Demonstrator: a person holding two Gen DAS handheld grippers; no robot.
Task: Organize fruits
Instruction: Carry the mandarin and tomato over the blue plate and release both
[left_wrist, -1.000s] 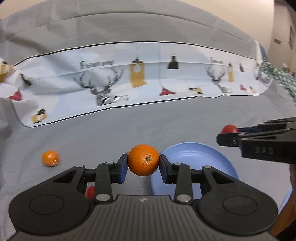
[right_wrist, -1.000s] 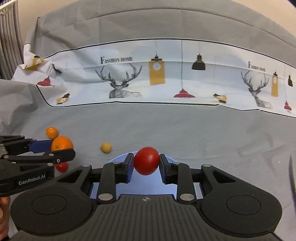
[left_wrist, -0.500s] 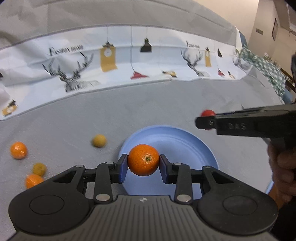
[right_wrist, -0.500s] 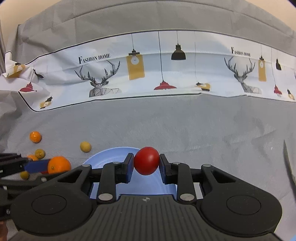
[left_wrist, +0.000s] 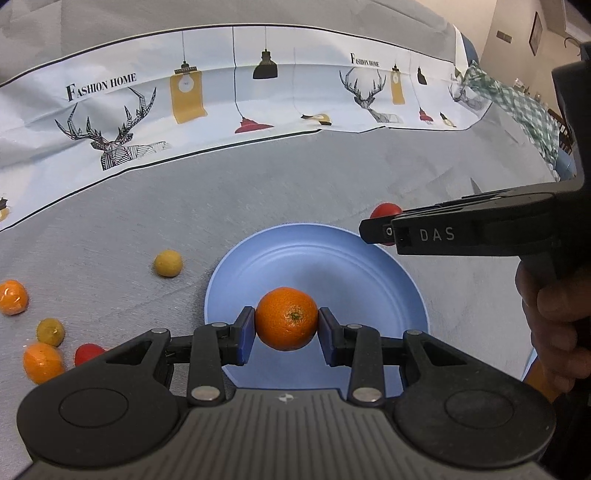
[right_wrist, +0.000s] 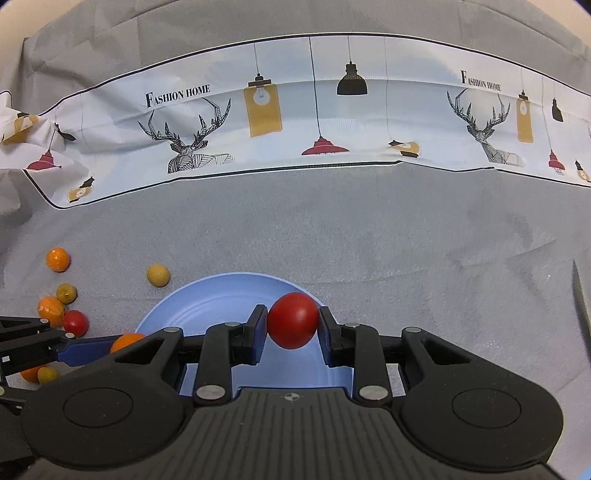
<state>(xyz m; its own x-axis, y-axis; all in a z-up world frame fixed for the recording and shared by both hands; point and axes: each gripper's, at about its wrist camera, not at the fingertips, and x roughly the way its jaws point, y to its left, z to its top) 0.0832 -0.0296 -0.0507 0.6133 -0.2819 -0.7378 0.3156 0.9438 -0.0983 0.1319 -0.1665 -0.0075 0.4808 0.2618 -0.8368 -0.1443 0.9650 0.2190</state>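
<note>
My left gripper (left_wrist: 287, 324) is shut on an orange mandarin (left_wrist: 287, 317) and holds it over the near part of a blue plate (left_wrist: 317, 266). My right gripper (right_wrist: 292, 320) is shut on a red tomato (right_wrist: 292, 319) above the right side of the same plate (right_wrist: 207, 306). In the left wrist view the right gripper comes in from the right, and the tomato (left_wrist: 384, 212) shows behind its tip at the plate's far right rim. In the right wrist view the left gripper's blue finger (right_wrist: 85, 349) and the mandarin (right_wrist: 127, 340) show at the lower left.
Loose fruit lies on the grey cloth left of the plate: a yellow one (left_wrist: 168, 263), oranges (left_wrist: 13, 297) (left_wrist: 42, 362), a small yellow-green one (left_wrist: 50, 331) and a red tomato (left_wrist: 88, 353). A patterned white cloth (left_wrist: 221, 107) runs along the back. A hand (left_wrist: 557, 317) holds the right gripper.
Both grippers have sunk toward the plate with their fruit still held. The left one swung right, from beside the plate to over it.
</note>
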